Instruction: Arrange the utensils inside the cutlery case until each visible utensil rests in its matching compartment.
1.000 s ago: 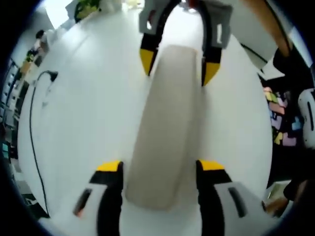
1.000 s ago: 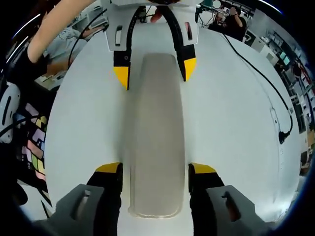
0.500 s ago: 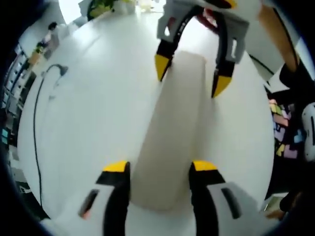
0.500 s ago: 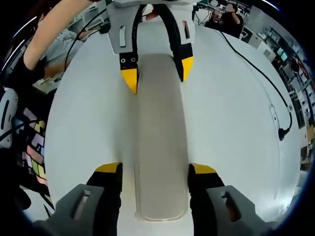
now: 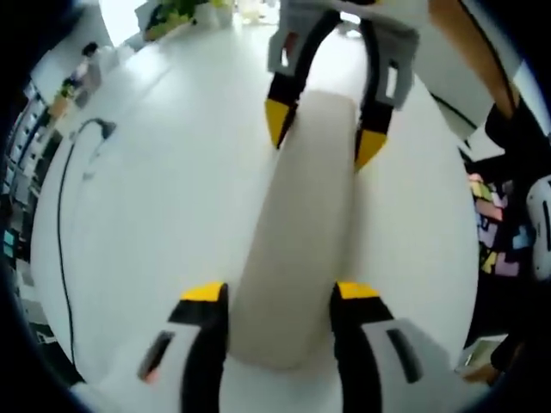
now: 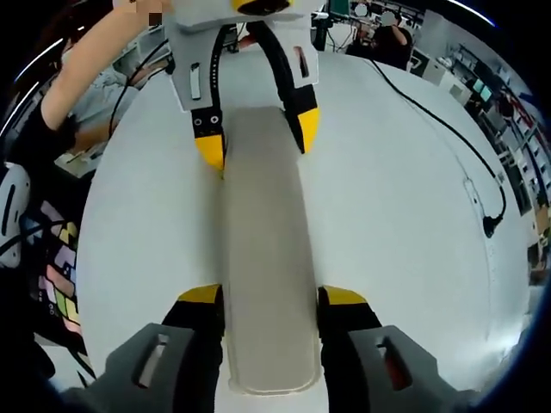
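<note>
Closed beige cutlery case (image 5: pixel 301 241) lying flat on white table (image 5: pixel 155 215), gripped at both short ends. In left gripper view: left gripper (image 5: pixel 280 297) with yellow-tipped jaws pressed against near end of case, one on each long side; right gripper (image 5: pixel 320 138) clamped on far end. In right gripper view: same hold mirrored, right gripper (image 6: pixel 272 299) on near end of case (image 6: pixel 263 258), left gripper (image 6: pixel 256 138) on far end. Black cable (image 6: pixel 448 120) curving across table toward far right there; in left gripper view, at far left. Utensils hidden inside shut case.
</note>
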